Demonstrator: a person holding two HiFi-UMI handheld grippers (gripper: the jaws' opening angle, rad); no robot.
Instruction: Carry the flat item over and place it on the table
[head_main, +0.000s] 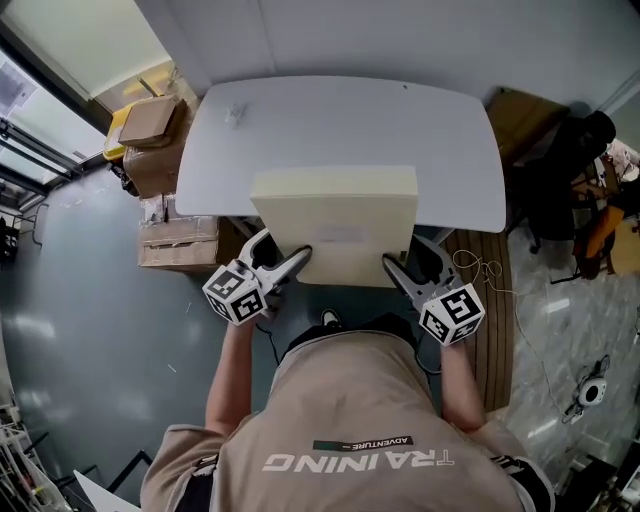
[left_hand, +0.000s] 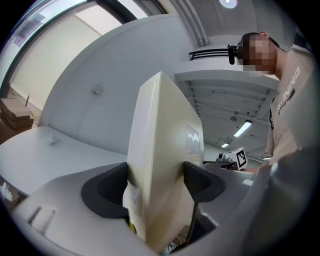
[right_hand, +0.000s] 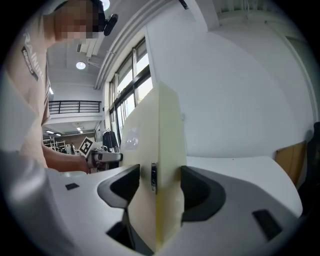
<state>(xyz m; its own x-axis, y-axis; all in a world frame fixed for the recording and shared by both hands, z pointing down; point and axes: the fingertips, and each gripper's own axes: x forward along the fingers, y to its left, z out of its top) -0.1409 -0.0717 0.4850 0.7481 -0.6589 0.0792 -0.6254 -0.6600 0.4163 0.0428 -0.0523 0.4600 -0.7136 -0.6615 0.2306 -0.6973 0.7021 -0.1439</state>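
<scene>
A flat cream-coloured box (head_main: 338, 222) lies level across the near edge of the white table (head_main: 340, 125), its front part sticking out over the floor. My left gripper (head_main: 296, 262) is shut on the box's near left corner, and my right gripper (head_main: 392, 268) is shut on its near right corner. In the left gripper view the box (left_hand: 162, 150) stands edge-on between the dark pads (left_hand: 111, 189). In the right gripper view the box (right_hand: 157, 165) fills the gap between the jaws the same way, with the other gripper (right_hand: 100, 155) beyond it.
Brown cardboard boxes (head_main: 160, 150) are stacked on the floor left of the table. A dark chair (head_main: 560, 170) with clothes stands at the right, beside a wooden slatted panel (head_main: 492, 300) and a loose cable (head_main: 480, 268). The person's trunk fills the lower middle.
</scene>
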